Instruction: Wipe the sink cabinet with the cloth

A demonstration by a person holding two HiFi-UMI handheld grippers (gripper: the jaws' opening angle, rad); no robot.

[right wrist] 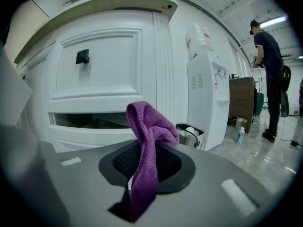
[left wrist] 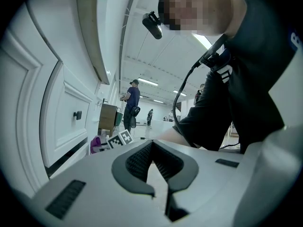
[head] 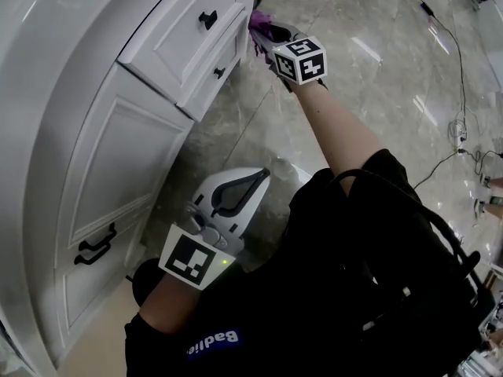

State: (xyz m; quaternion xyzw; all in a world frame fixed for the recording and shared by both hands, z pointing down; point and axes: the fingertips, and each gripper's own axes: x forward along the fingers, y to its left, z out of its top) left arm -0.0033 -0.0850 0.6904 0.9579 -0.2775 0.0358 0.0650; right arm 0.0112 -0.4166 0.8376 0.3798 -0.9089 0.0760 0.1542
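Observation:
The white sink cabinet (head: 118, 155) fills the left of the head view, with black handles on its drawers and doors. My right gripper (head: 266, 34) is shut on a purple cloth (head: 260, 20), held close to the corner of the lower drawer (head: 212, 73). In the right gripper view the cloth (right wrist: 146, 136) stands up from between the jaws, in front of a drawer face (right wrist: 97, 67). My left gripper (head: 255, 181) hangs low near the person's body, shut and empty, apart from the cabinet. From the left gripper view the cabinet (left wrist: 57, 122) and the cloth (left wrist: 96, 144) show far off.
A drawer below the knobbed one stands slightly open (right wrist: 87, 122). Past the cabinet's end are a white water dispenser (right wrist: 208, 93), a small bin (right wrist: 190, 134) and a brown desk (right wrist: 242, 100). A person (right wrist: 271, 74) stands beyond. Cables (head: 460, 93) lie on the marble floor.

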